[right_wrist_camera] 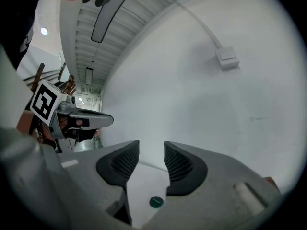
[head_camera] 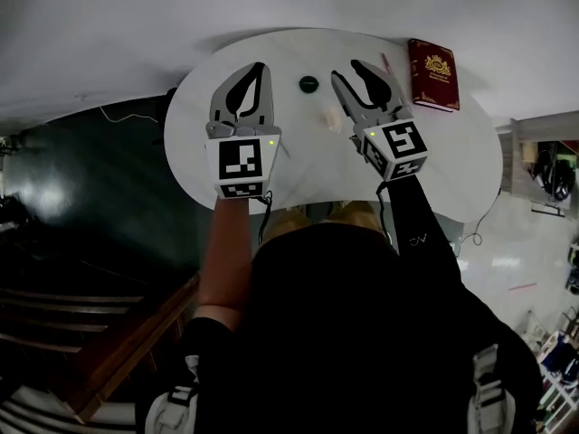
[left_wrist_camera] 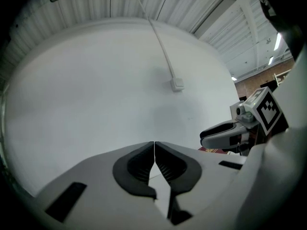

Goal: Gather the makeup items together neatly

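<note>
A small dark green round compact lies on the white round table, between my two grippers. A pale cream item rests just left of my right gripper, and a thin pink stick lies near the far rim. My left gripper is shut with nothing in it; its jaws meet in the left gripper view. My right gripper is open and empty. In the right gripper view the green compact shows low down between the jaws. Both grippers are held above the table and point toward the wall.
A dark red book with a gold crest lies at the table's far right. A white wall with a cable and small box stands behind the table. Dark floor and wooden stairs are to the left.
</note>
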`<action>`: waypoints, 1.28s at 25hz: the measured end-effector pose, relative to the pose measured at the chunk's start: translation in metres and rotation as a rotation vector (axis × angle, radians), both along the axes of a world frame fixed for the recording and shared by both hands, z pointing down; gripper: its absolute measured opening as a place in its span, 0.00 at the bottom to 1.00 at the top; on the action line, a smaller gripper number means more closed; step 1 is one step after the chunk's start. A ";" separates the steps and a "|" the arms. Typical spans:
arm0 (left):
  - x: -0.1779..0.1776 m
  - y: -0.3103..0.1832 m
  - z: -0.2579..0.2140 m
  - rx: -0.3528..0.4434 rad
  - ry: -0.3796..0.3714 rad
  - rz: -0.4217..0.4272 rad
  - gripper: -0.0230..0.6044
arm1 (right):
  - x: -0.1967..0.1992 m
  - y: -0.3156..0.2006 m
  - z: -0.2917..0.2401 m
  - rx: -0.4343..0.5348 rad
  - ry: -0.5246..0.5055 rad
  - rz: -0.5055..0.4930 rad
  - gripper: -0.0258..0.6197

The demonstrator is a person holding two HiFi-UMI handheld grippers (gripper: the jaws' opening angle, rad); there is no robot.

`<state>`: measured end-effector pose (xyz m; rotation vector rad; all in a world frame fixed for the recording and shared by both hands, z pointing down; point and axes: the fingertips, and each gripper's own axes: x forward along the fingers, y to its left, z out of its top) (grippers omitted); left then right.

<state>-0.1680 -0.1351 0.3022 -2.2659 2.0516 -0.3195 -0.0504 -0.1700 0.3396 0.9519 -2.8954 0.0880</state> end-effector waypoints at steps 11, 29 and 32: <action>-0.053 0.047 0.013 -0.057 -0.034 -0.173 0.05 | -0.064 0.022 0.028 -0.060 -0.004 -0.172 0.28; -0.085 0.076 0.059 -0.143 0.025 -0.109 0.05 | -0.112 0.121 0.266 -0.494 0.485 -0.267 0.28; -0.094 0.080 0.063 -0.149 0.021 -0.108 0.05 | -0.109 0.125 0.290 -0.524 0.532 -0.240 0.28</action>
